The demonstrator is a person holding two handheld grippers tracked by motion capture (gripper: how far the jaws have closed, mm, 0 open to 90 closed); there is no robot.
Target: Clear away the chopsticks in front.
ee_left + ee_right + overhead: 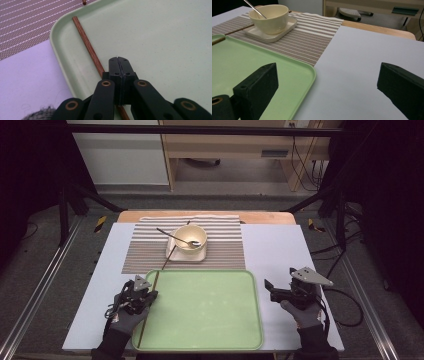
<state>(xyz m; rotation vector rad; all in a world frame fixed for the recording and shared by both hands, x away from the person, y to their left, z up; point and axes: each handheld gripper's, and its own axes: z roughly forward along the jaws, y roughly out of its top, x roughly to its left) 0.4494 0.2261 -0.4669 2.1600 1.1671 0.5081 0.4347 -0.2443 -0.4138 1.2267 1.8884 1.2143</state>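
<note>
Left gripper (148, 296) jaws closed, sitting over the thin brown wooden chopstick (88, 46) lying along the left edge inside the pale green plastic tray (210, 330); can't tell if they pinch it. Right gripper (270, 290) jaws wide open, empty, at 3 o'clock of tray over the lavender sheet (272, 247). At 12 o'clock: striped placemat (225, 251), cream bowl (190, 236) on square plate. Grey carpet floor (45, 245) around table.
</note>
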